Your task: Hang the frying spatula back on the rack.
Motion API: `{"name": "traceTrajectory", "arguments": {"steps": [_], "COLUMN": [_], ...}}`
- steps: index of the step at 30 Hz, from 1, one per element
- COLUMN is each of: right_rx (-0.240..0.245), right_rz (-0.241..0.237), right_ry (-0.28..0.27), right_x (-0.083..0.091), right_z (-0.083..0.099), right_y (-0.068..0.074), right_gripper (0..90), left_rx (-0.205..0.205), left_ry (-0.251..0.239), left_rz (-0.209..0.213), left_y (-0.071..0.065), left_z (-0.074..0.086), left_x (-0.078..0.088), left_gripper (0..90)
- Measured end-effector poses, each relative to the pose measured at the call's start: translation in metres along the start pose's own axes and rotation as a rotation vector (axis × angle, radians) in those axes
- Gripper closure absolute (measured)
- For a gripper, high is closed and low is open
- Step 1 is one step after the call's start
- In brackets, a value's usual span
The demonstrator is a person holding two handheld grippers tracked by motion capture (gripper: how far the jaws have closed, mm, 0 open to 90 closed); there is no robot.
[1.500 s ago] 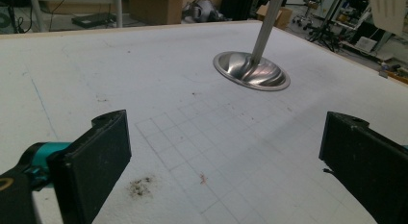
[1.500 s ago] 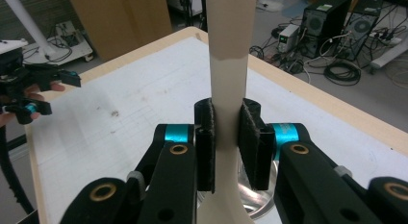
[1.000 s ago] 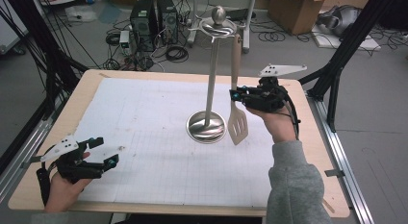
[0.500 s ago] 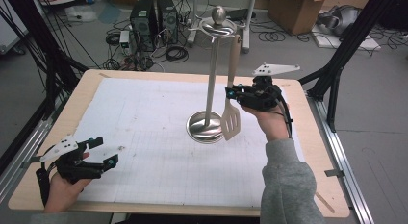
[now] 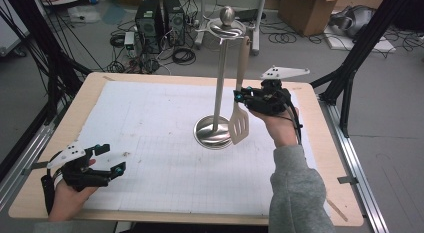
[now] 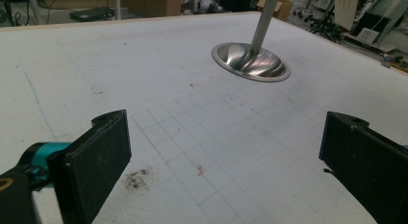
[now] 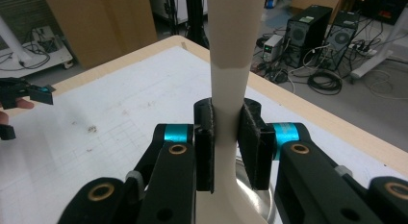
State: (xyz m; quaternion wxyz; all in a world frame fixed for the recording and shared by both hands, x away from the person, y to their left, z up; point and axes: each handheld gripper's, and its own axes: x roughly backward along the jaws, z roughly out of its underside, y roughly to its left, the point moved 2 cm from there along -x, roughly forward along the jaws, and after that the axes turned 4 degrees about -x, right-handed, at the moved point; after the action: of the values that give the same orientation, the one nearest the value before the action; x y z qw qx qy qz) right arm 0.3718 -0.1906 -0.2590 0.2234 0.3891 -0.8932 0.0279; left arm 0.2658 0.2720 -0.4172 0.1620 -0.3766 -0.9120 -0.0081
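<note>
Handling of the spatula (image 5: 239,124) should be straightforward: we judge it light, stiff and smooth, a one-piece cream utensil with a slotted blade and a long flat handle, so it may pivot or slip if pinched loosely. We hold it with the right gripper (image 5: 240,97), whose jaws are clamped flat on the handle just above the blade; the right gripper view shows both pads (image 7: 204,147) pressing the handle's narrow neck from either side. This low grip keeps the blade steady but leaves the long handle free to swing, so we advise a firm, square pinch. The spatula now stands nearly upright just beside the pole of the steel utensil stand (image 5: 218,93), its blade hanging over the stand's round base (image 5: 212,135) and its handle tip reaching up toward the ring at the top (image 5: 226,28). Compared with the frame one second earlier, we see the spatula carried up and closer to the pole, where previously it hung lower and further to the stand's right. The left gripper (image 5: 111,160) rests near the table's (image 5: 165,79) front left corner, unchanged, its jaws wide apart and empty.
</note>
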Motion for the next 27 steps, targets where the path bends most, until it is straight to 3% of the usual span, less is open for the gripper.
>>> {"name": "traceTrajectory", "arguments": {"steps": [6, 10, 12, 16, 17, 21, 22, 27], "right_rx": [0.002, 0.001, -0.008, -0.024, -0.022, -0.025, -0.024, -0.027], "right_rz": [-0.007, 0.000, -0.004, -0.031, -0.018, -0.014, 0.001, -0.019], "right_ry": [-0.051, -0.043, -0.065, -0.112, -0.125, -0.128, -0.132, -0.163], "right_x": [0.004, 0.005, 0.006, 0.008, 0.008, 0.007, 0.007, 0.012], "right_z": [0.003, 0.007, 0.010, 0.012, 0.014, 0.015, 0.016, 0.019], "right_y": [0.001, 0.001, 0.001, 0.006, 0.010, 0.011, 0.011, 0.013], "right_gripper": [65.8, 59.4, 47.0, 39.9, 31.3, 23.6, 18.1, 14.6], "left_rx": [-0.001, -0.007, -0.017, 0.002, 0.001, 0.001, -0.001, 0.003], "left_ry": [-0.005, -0.009, -0.011, -0.009, -0.003, 0.003, 0.004, 0.003], "left_rz": [-0.008, -0.026, -0.038, -0.039, -0.039, -0.034, -0.034, -0.051], "left_y": [0.001, 0.001, 0.002, 0.004, 0.005, 0.004, 0.004, 0.006], "left_z": [0.000, 0.000, -0.001, 0.001, 0.001, 0.002, 0.002, 0.004], "left_x": [0.001, 0.001, 0.002, 0.001, 0.001, 0.000, 0.000, -0.002], "left_gripper": [4.5, 4.5, 4.5, 4.5, 4.4, 4.4, 4.5, 1.7]}}
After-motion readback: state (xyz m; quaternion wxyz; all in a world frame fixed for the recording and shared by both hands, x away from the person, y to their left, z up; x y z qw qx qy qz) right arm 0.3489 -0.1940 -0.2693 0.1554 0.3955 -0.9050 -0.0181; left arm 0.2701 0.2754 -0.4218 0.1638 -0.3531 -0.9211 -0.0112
